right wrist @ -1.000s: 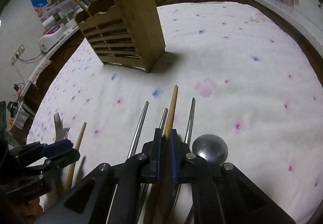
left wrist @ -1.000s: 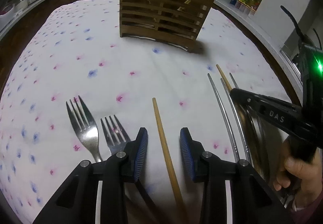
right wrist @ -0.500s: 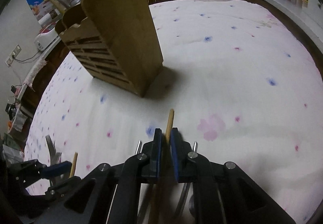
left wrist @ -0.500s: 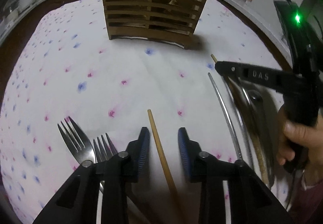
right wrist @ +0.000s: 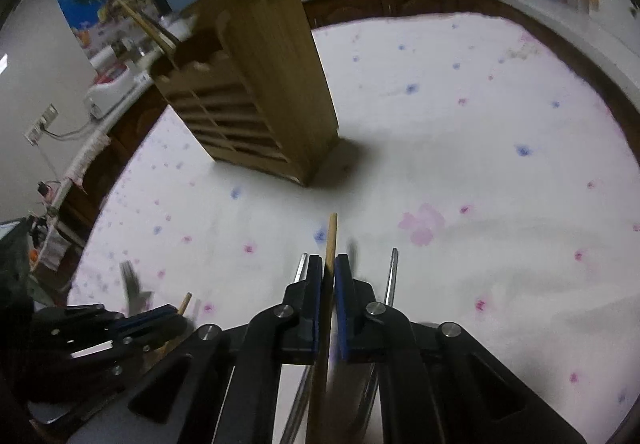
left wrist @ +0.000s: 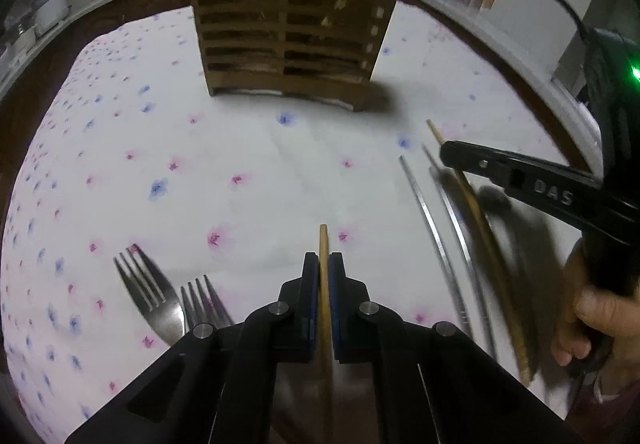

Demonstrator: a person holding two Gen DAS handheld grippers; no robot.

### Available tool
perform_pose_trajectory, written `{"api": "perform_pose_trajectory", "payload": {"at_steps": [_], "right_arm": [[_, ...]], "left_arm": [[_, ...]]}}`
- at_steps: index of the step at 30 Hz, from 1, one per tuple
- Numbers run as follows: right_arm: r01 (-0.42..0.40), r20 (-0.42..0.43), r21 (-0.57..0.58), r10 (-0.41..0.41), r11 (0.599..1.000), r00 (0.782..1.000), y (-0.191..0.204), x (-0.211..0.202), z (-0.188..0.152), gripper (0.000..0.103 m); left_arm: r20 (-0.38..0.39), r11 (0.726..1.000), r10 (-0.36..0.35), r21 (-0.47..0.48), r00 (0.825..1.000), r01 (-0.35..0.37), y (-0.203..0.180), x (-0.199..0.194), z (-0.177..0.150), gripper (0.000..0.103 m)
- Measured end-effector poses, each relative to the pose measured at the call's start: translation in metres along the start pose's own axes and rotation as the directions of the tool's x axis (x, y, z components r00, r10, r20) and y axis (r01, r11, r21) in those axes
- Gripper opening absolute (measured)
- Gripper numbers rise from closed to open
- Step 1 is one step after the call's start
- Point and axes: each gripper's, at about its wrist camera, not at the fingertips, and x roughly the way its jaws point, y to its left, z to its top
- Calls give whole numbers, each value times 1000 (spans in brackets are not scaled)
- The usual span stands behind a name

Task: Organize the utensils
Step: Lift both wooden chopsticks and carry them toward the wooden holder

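Left claw (left wrist: 324,264): clenched on wooden chopstick (left wrist: 323,244), tip poking just past the pads, shaft running back under the body. Low over the surface (left wrist: 248,147), just right of two forks (left wrist: 154,296) lying side by side.

Right claw (right wrist: 328,264): clenched on second chopstick (right wrist: 330,240), tip likewise protruding forward. Seen from the left view, raised clear of the cloth.

Beneath and beside right claw: metal chopsticks (left wrist: 424,211) lying on the surface, roughly parallel; something rounded and metallic under the claw body, blurred, not identified.

Holder (left wrist: 288,39): slatted wooden caddy, upright at the far side, well apart from both claws. Two wooden sticks already standing in it; which compartment, cannot tell.

Step in hand, judged: pickup of the wooden pair, one stick per claw; carry to holder not yet done.

Next move, judged: lift both clear, tilt each stick toward vertical, line up over the open top, lower in before letting go. Grip near the tip leaves a long tail behind; risk of swing or snag on the rim.

Remaining: forks, metal chopsticks.
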Motion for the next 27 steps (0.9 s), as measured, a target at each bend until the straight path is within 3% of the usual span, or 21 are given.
{"api": "perform_pose_trajectory", "payload": {"at_steps": [6, 11, 24, 27], "right_arm": [[-70, 81, 19, 68, 997, 994, 6, -49, 1, 6], [-97, 143, 12, 94, 995, 985, 14, -83, -2, 6], [-89, 273, -66, 104, 994, 956, 43, -153, -13, 6], [-78, 310, -76, 98, 994, 946, 46, -166, -14, 6]], "left_arm": [[99, 988, -115, -88, 988, 123, 15, -48, -1, 3], [192, 978, -151, -113, 970, 175, 28, -94, -7, 3], [341, 977, -150, -94, 928, 192, 37, -182, -49, 3], [381, 974, -155, -94, 911, 204, 40, -198, -58, 3]]}}
